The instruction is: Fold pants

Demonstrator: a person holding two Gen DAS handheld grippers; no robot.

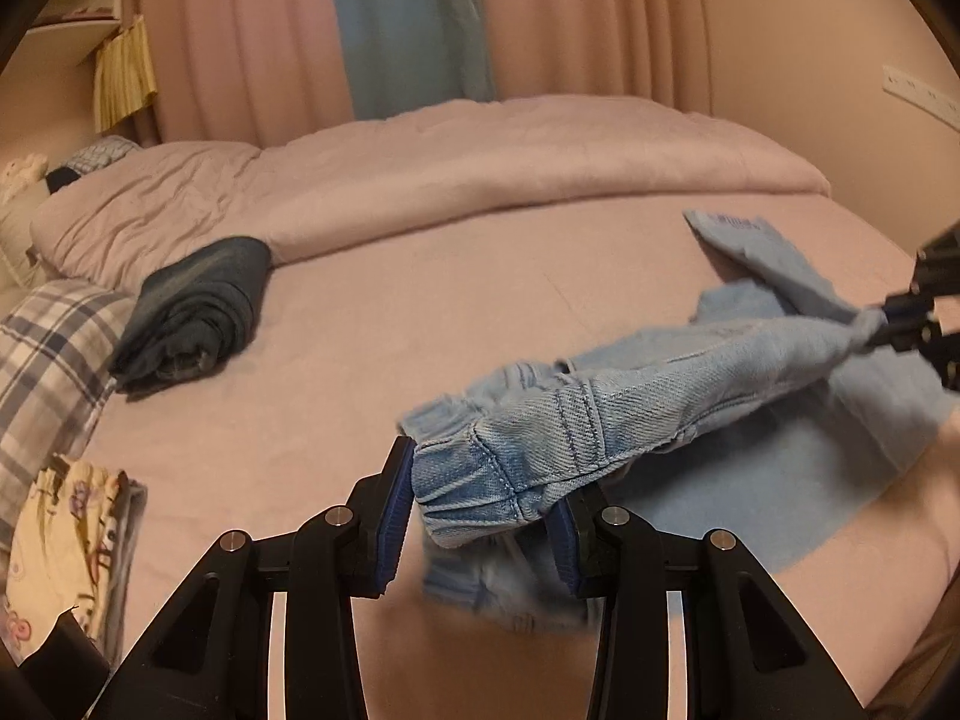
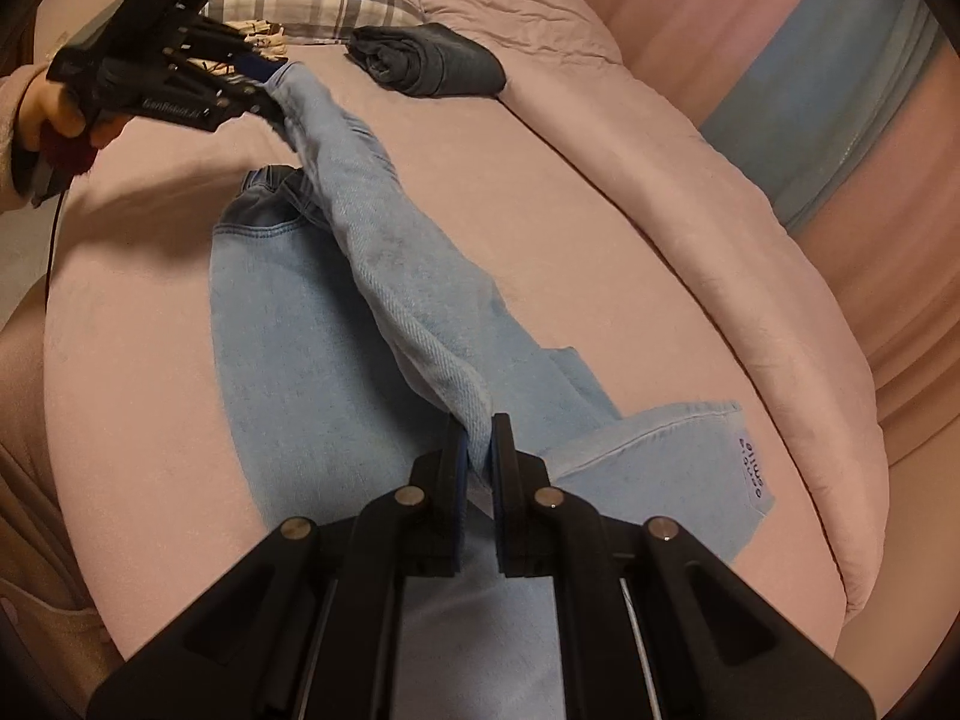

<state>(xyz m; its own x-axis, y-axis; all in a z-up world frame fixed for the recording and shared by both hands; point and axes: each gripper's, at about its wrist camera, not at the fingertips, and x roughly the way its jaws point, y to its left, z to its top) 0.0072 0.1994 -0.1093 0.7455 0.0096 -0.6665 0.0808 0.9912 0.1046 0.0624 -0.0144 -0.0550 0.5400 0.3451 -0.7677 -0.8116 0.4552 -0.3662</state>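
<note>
left gripper (image 1: 480,510) clamped the waistband of the light blue jeans (image 2: 312,372) | right gripper (image 2: 477,450) pinched a gathered leg fold | jeans lay mid-bed (image 1: 420,312), one leg lifted between the grippers | folded dark pants (image 1: 192,312) sat well apart from the jeans, near the plaid pillow (image 1: 48,348)

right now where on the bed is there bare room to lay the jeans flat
Bare sheet lies between the dark folded pants and the light jeans. Crowded along the plaid pillow and floral cloth.
</note>
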